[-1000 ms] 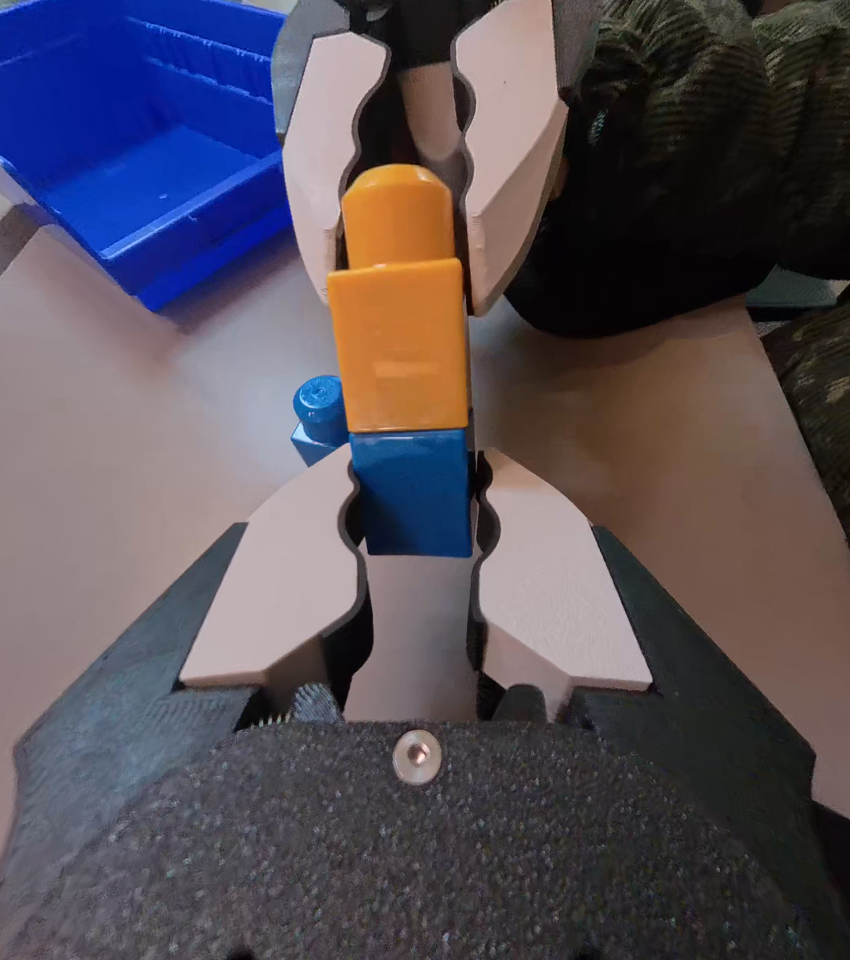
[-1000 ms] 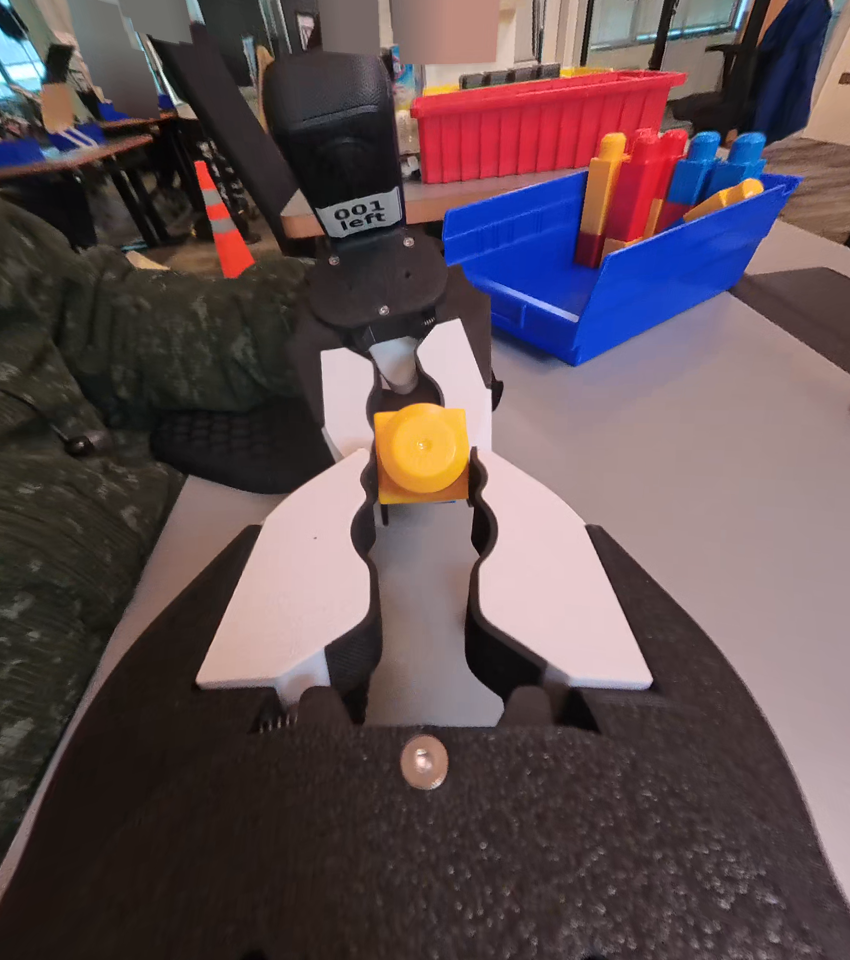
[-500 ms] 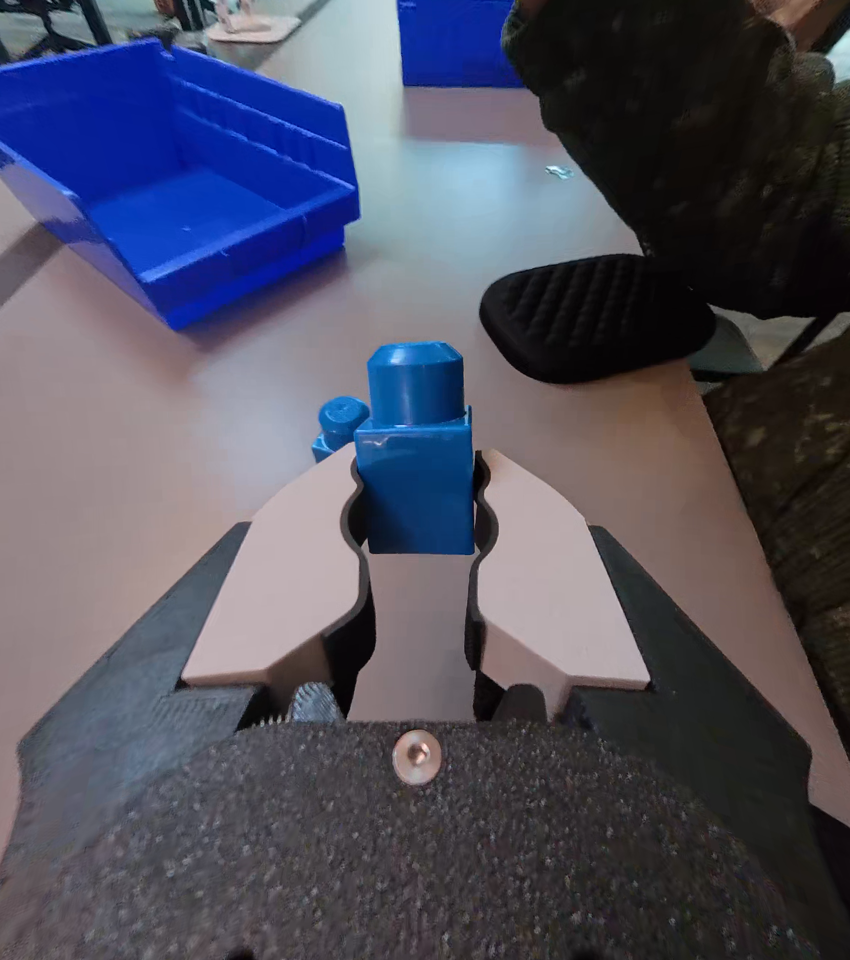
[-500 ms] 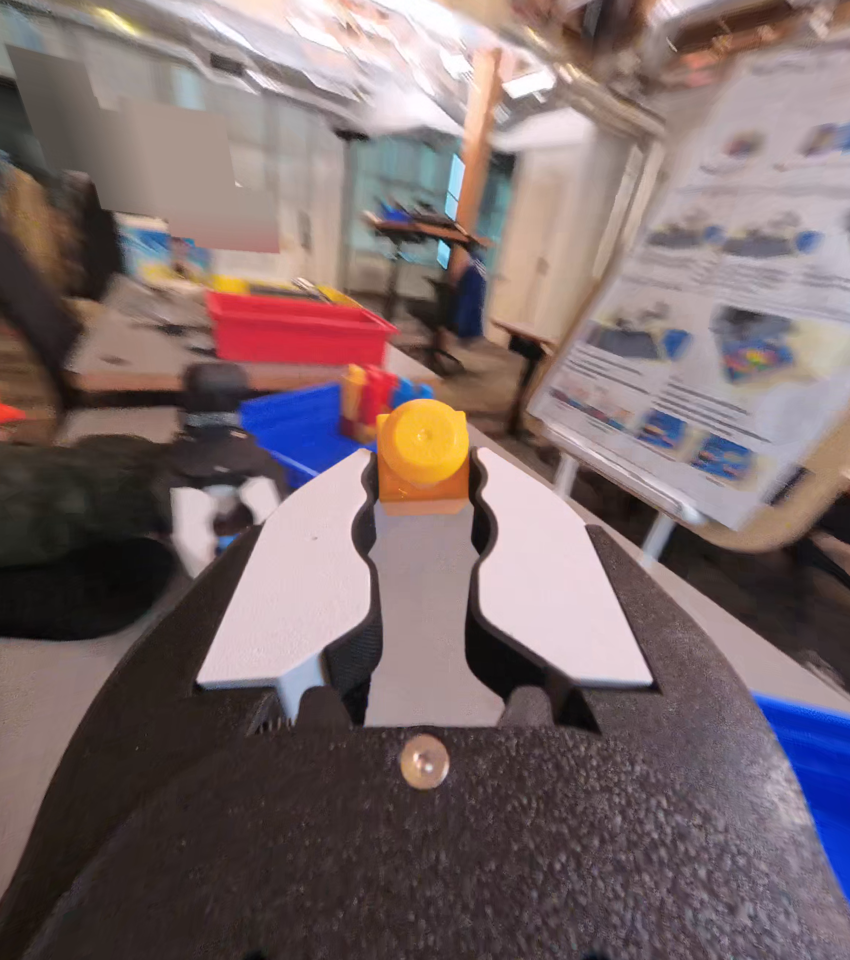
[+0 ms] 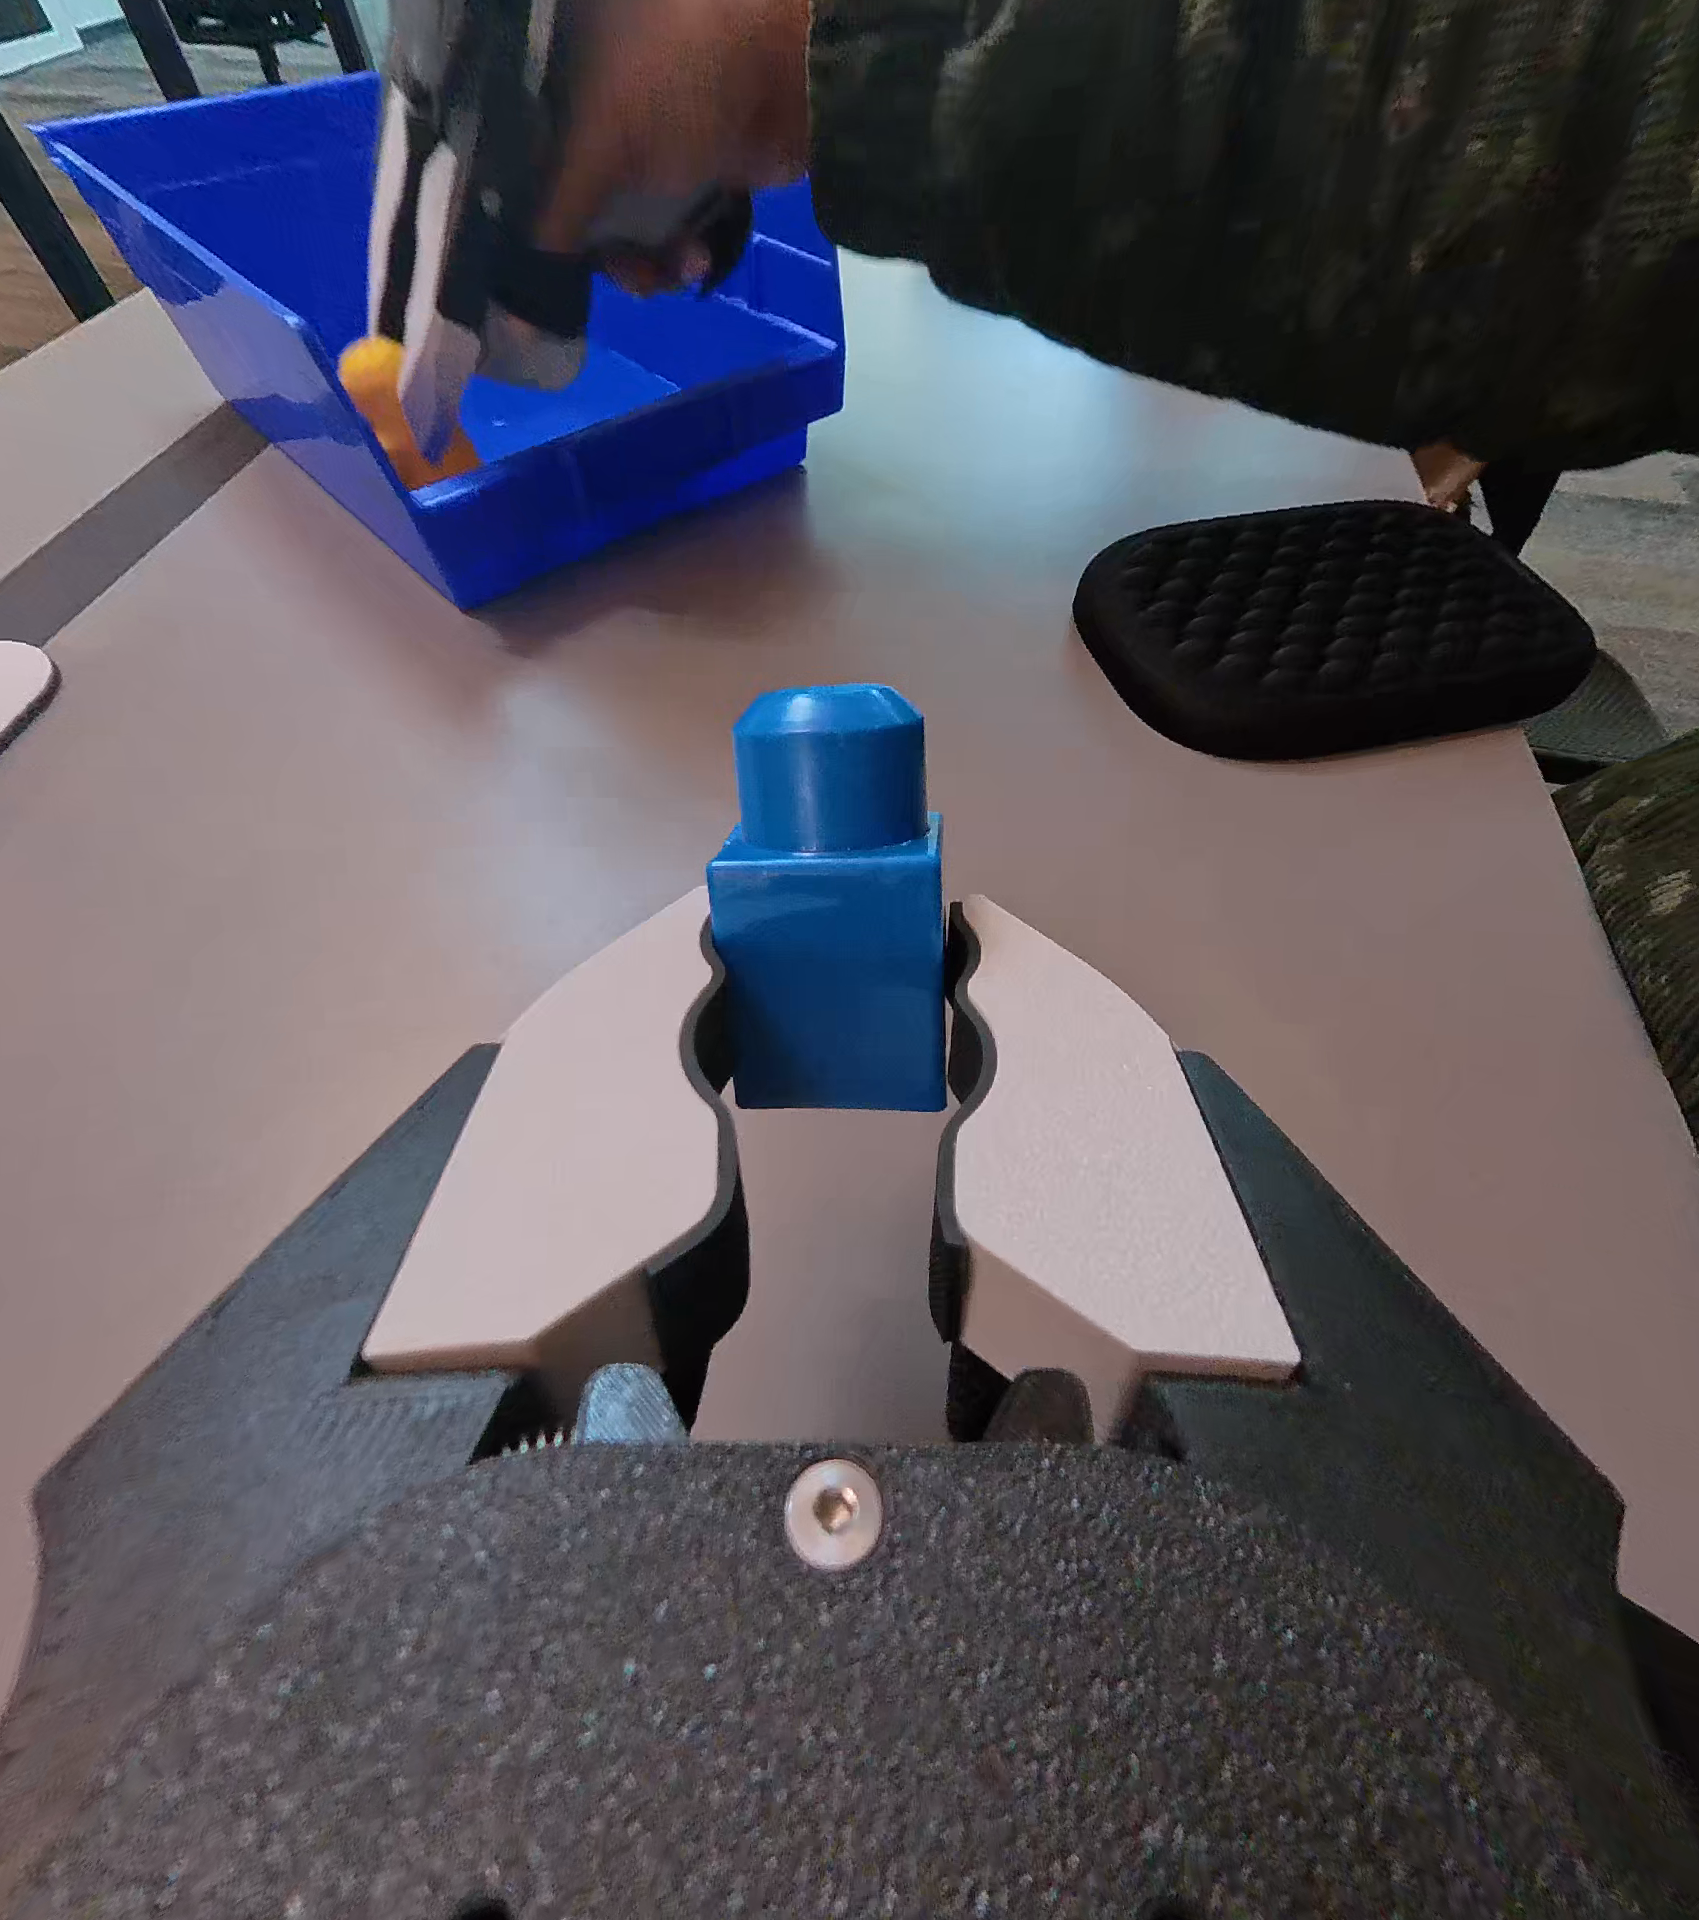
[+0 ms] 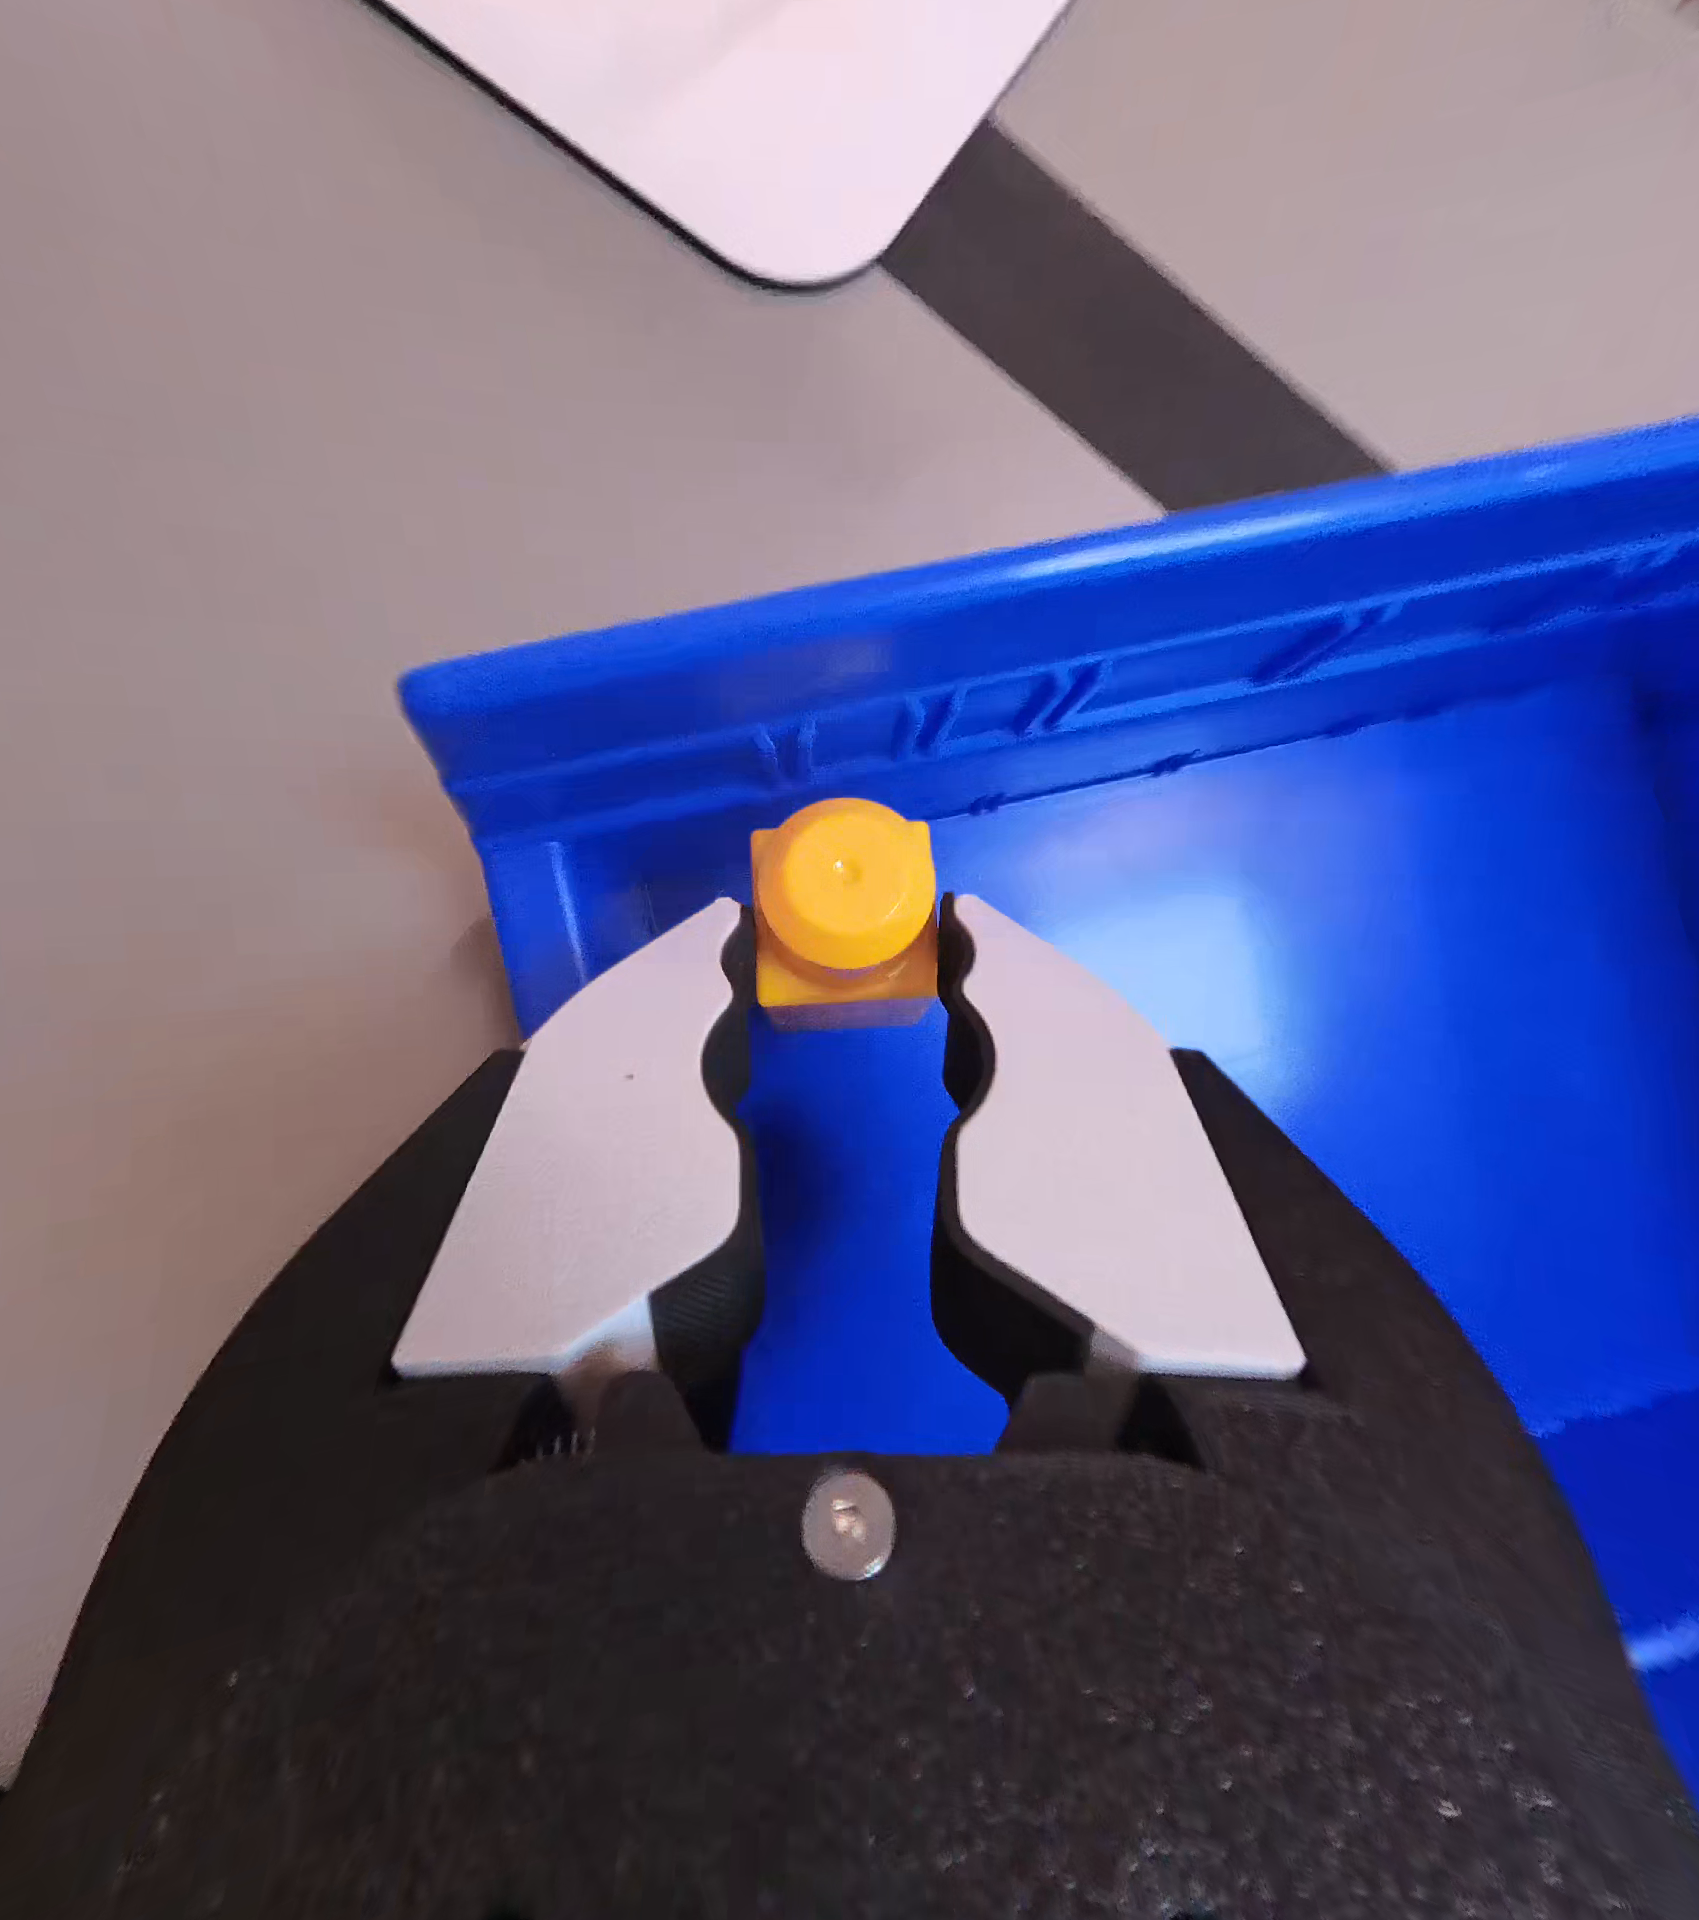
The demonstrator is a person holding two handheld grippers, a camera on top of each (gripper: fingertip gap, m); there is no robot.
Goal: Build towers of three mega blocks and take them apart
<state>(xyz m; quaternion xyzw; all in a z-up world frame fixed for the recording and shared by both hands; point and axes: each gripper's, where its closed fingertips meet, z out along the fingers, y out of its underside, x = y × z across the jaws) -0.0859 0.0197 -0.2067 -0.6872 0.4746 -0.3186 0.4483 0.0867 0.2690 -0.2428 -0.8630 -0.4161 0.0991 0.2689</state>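
My left camera looks low and level across the table [image 5: 305,831], close behind its fingers. My right camera points steeply down into the blue bin [image 6: 1344,935] from close above. Both views share that bin [image 5: 616,457].

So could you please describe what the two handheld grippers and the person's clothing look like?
Both the left gripper and right gripper share one design: grainy black bodies, pale flat fingers with wavy inner edges, and a silver screw. The sleeve is dark green camouflage-patterned fabric.

Right gripper [image 5: 429,343] blurred over the blue bin [image 5: 616,499], half-hiding the orange block [image 5: 377,379].
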